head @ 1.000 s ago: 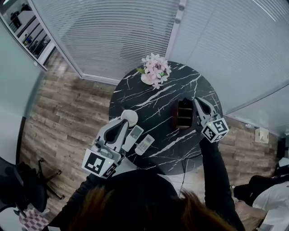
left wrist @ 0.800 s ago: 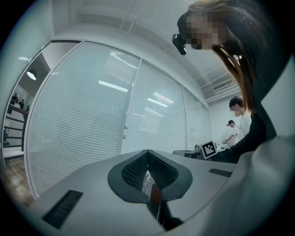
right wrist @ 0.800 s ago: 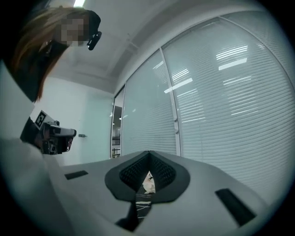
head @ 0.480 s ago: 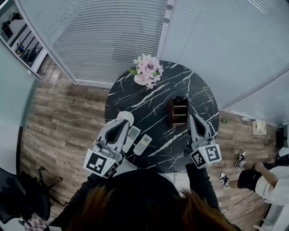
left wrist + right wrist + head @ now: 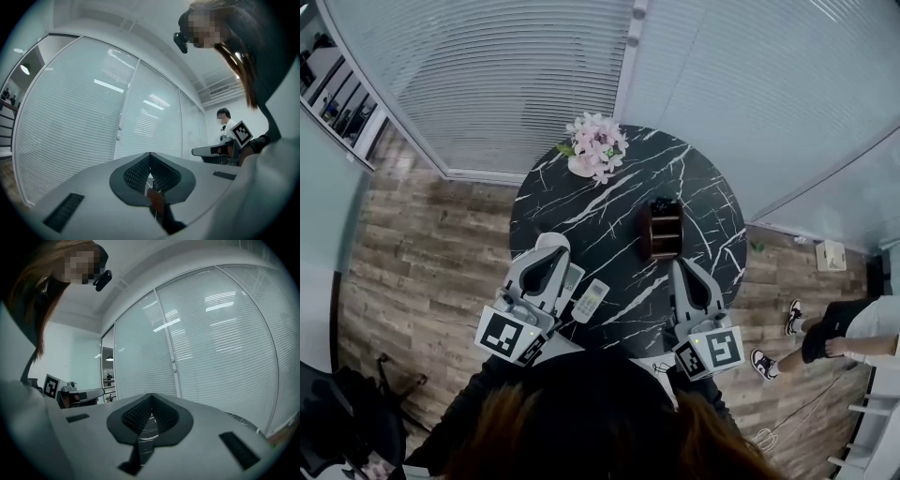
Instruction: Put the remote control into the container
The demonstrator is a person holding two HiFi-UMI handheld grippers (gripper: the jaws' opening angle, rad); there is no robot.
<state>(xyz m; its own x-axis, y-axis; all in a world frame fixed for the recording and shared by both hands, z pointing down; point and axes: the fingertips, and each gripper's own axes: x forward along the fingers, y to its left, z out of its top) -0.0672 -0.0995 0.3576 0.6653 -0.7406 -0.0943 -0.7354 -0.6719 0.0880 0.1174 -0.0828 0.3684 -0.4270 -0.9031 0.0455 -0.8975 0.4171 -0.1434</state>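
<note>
The remote control lies on the near left part of the round black marble desk, just right of the left tongs. A second remote sits partly under those tongs. The container (a dark wooden rack with compartments) stands right of centre, apart from both remotes. The right tongs hover on its near side. Both tongs are clenched with nothing between them. Pink flowers stand at the far edge.

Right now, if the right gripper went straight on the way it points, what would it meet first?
Likely the container, just ahead of the right gripper in the head view, though it might pass over it.
</note>
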